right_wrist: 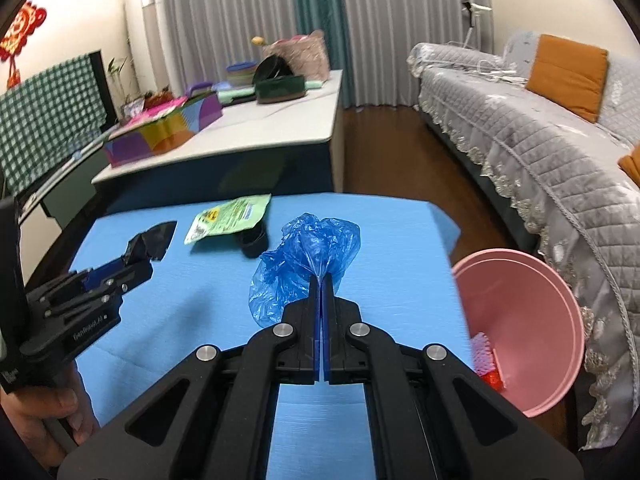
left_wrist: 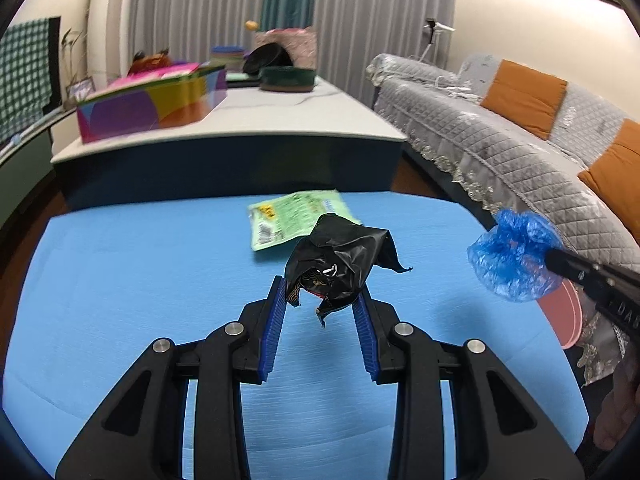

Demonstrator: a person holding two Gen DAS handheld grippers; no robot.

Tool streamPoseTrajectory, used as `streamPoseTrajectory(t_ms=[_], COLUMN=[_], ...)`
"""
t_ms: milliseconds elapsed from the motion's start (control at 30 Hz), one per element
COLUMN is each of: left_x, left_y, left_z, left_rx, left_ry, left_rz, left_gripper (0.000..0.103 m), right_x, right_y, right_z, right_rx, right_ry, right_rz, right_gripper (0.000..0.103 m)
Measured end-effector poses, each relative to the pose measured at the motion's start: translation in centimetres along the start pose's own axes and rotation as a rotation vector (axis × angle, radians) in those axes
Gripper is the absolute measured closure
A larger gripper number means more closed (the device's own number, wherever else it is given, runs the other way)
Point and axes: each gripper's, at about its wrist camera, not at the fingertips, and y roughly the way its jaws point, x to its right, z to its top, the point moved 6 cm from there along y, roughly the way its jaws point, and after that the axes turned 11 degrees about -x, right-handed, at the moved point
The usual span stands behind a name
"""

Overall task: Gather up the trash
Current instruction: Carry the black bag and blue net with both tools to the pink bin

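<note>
1. My left gripper (left_wrist: 322,292) has its jaws part open, clamped on a crumpled black wrapper (left_wrist: 340,264) and holding it clear above the blue table (left_wrist: 120,280). The grip is only on the wrapper's lower folds; I judge it can slide out if I swing fast.
2. My right gripper (right_wrist: 321,280) has its jaws fully closed, pinching a thin edge of the blue plastic bag (right_wrist: 304,256). The bag hangs loose ahead of the jaws, so the film could tear or slip.
3. The pink bin (right_wrist: 528,320) sits just off the table's right edge, below its top, already holding some red and pink scraps. A release too early lands the trash on the table or floor.
4. A green packet (right_wrist: 228,218) is not yet collected, at the table's far side, with a small black item (right_wrist: 254,242) touching it.
5. Both grippers are near each other over the table; crossing towards the bin risks a clash.
</note>
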Motion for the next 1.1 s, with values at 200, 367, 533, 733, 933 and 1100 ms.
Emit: streamPoseTrajectory(t_ms=[200, 367, 533, 733, 933, 1100], left_x=[1.8, 3.8, 5.5, 7.3, 8.7, 9.7], left_y=[-1.0, -1.3, -1.3, -0.8, -0.2, 0.0], left_z=[0.0, 0.1, 0.0, 0.0, 0.3, 0.3], left_rx=[0.037, 0.058, 0.067, 0.063, 0.063, 0.06], left_ry=[0.006, 0.034, 0.058, 0.081, 0.099, 0.106], left_rz=[-0.036, -0.064, -0.087, -0.107, -0.121, -0.132], left_gripper=[0.07, 0.07, 0.07, 0.07, 0.07, 0.069], right_x=[2.1, 3.9, 5.8, 7.8, 9.9, 11.3], right_y=[-1.9, -3.2, -4.7, -4.3, -4.4, -4.5], right_z=[-0.2, -0.7, -0.6, -0.9, -1.0, -0.9], right_rx=[0.038, 0.059, 0.094, 0.088, 0.093, 0.099], right_ry=[0.022, 0.043, 0.067, 0.096, 0.131, 0.146], right_rz=[-0.03, -0.058, -0.09, -0.12, -0.141, -0.166], right_gripper=[0.102, 0.102, 0.102, 0.102, 0.102, 0.102])
